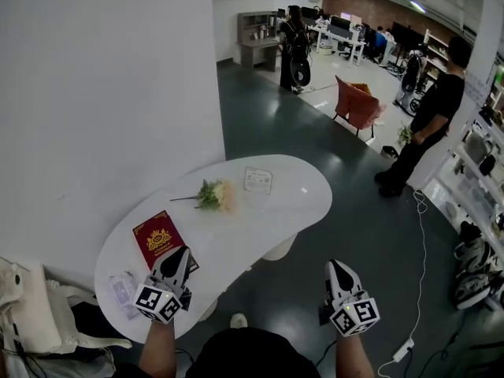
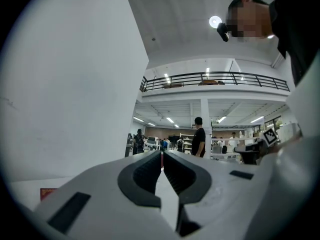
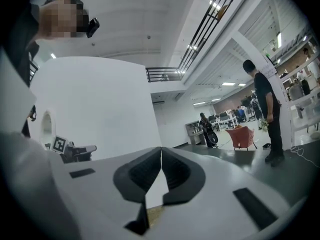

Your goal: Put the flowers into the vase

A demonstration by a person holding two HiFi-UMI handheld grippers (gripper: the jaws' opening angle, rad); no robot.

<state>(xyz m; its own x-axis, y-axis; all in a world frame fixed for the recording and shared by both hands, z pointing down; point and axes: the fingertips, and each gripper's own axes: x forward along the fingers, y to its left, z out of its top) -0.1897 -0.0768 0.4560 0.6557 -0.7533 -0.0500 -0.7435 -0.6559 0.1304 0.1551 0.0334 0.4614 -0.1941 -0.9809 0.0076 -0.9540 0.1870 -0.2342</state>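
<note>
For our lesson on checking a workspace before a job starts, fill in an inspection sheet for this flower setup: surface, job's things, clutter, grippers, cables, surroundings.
Surface: white kidney-shaped table, mostly bare.
Job's things: bunch of cream flowers with a green stem lies on the table; no vase seen.
Clutter: red booklet with gold emblem; clear square packet; crumpled clear plastic wrapper at the near edge.
Grippers: left gripper over the table's near edge, shut, empty; right gripper over the floor beside the table, shut, empty.
Cables: white cable runs along the floor to a white power strip.
Surroundings: white partition wall; orange chair; person in black standing.
</note>
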